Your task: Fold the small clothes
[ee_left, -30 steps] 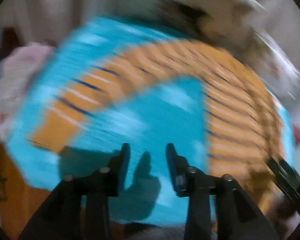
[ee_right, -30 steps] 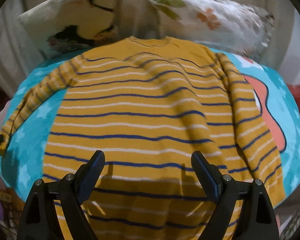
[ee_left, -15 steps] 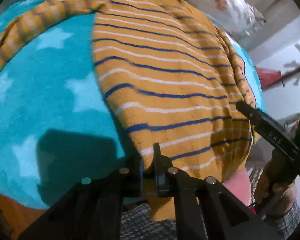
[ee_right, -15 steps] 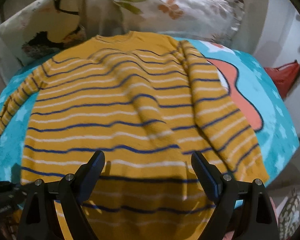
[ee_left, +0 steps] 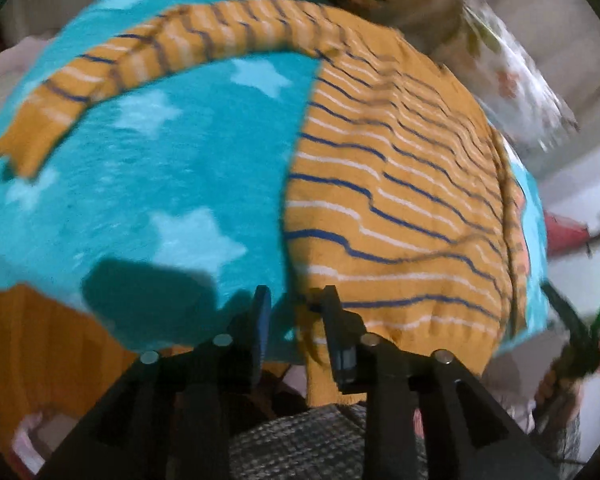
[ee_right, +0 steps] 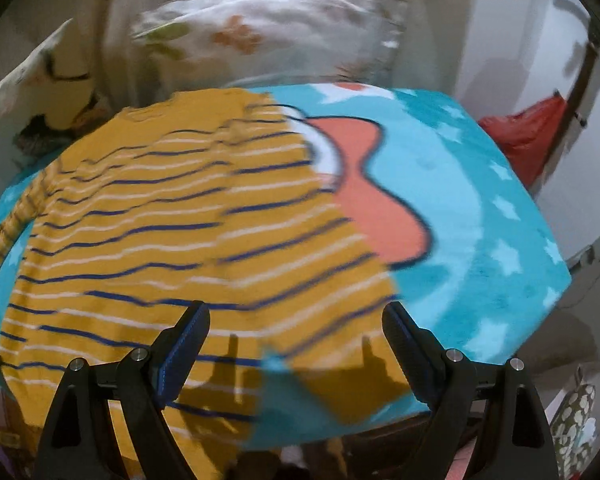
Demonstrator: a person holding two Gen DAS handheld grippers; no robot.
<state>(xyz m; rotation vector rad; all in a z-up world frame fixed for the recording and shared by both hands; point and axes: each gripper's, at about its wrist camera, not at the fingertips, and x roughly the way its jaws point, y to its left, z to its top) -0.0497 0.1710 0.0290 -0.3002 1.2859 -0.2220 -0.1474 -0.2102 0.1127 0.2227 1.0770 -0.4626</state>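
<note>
A yellow sweater (ee_left: 400,200) with blue and white stripes lies flat on a teal star blanket (ee_left: 140,184). Its left sleeve (ee_left: 172,52) stretches out to the left. My left gripper (ee_left: 296,300) is open at the sweater's lower left hem corner, with the hem edge by the right finger. In the right wrist view the sweater (ee_right: 160,232) fills the left half. Its right sleeve is folded in over the body. My right gripper (ee_right: 296,320) is wide open and empty above the lower right hem.
The blanket (ee_right: 480,220) has an orange fish print (ee_right: 376,196) to the right of the sweater. Floral pillows (ee_right: 268,36) lie at the far end. A red bag (ee_right: 532,136) sits at the right. The other gripper (ee_left: 572,332) shows at the far right of the left wrist view.
My left gripper was shut on the hem corner half a second ago and has opened and let go. My right gripper has moved right along the hem, staying open.
</note>
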